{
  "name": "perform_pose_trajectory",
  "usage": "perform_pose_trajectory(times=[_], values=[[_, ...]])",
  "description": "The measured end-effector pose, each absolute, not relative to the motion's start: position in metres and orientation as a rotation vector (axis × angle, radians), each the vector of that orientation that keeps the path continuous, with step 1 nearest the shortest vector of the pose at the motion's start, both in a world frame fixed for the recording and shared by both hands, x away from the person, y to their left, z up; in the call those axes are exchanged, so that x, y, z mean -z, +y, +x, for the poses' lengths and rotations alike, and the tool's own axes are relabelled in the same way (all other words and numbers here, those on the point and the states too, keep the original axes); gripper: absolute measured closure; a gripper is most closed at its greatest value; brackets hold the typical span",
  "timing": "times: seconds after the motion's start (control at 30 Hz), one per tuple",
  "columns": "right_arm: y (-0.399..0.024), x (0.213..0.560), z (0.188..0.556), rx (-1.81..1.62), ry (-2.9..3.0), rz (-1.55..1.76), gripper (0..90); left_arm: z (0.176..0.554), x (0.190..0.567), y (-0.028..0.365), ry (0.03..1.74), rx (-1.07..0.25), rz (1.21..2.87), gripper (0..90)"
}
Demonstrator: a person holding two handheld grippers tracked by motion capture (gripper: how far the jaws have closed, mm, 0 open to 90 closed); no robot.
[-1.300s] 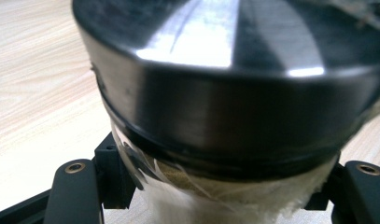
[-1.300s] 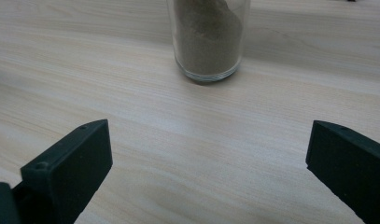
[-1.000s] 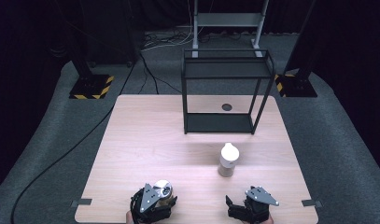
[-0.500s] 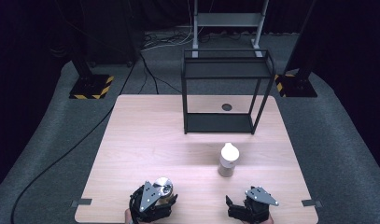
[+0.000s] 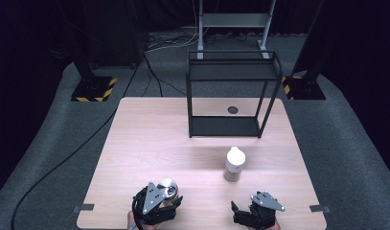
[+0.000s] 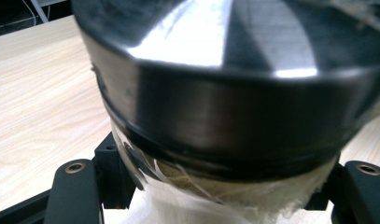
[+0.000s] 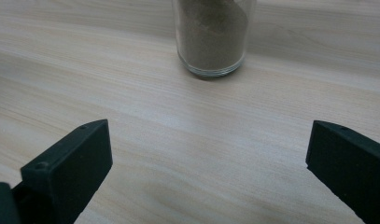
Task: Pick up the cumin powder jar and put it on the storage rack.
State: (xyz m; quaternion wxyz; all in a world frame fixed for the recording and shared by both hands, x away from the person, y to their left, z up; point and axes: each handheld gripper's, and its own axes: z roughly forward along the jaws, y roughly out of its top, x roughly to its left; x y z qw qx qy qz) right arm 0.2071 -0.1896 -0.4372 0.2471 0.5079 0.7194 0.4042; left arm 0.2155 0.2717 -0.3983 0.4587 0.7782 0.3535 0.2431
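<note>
A dark room with grey carpet surrounds a pale wooden tabletop [image 5: 149,143]. At the tabletop's far side stands a black metal two-tier shelf rack [image 5: 231,91], with a small dark round grommet [image 5: 233,110] in the wood beneath it.

At the near left edge, the left gripper [image 5: 164,201] is clamped on a glass jar with a shiny round metal lid [image 5: 166,188]; in the left gripper view the lid looms close above the black jaws, which press the glass body [image 6: 225,196] from both sides.

At the near right edge, the right gripper [image 5: 252,215] rests with its jaws spread wide and nothing between them. Just beyond it stands upright a clear glass jar of brown powder with a white domed cap [image 5: 234,164], apart from the gripper; the right gripper view shows its base [image 7: 211,42] on the wood ahead of the jaws.
</note>
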Motion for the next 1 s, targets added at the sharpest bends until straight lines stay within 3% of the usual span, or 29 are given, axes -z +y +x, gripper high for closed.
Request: perform_pose_trajectory(times=[1.0], values=[[-0.19, 0.436, 0.206, -1.102, 1.966, 1.374, 0.0, 0.244, 0.365, 0.26, 0.766, -0.634, 1.909, 30.6]])
